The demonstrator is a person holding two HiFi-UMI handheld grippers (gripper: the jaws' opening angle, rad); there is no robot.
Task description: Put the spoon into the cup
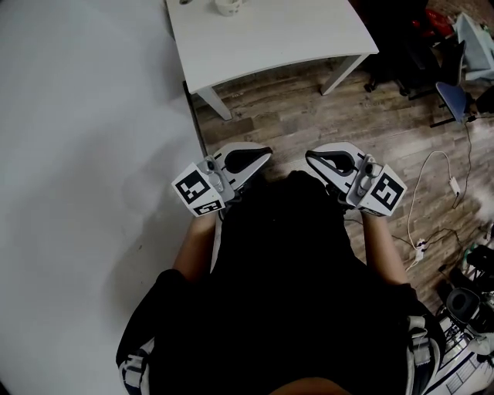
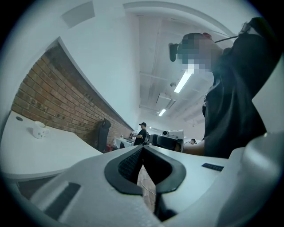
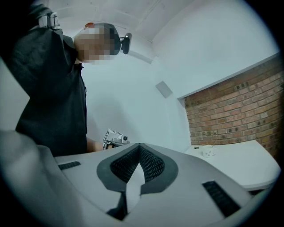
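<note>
The left tongs (image 1: 267, 153) and the right tongs (image 1: 309, 156) are both fully closed, tips together, with nothing gripped. They are held before the person's body, tips facing each other. The cup (image 1: 229, 6) stands on the white bench (image 1: 270, 38), well apart from both. The spoon cannot be made out.

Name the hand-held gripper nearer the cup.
Left. The left hand-held gripper is short of the table, nearly in line with the cup; the right hand-held gripper is farther off to the side.
</note>
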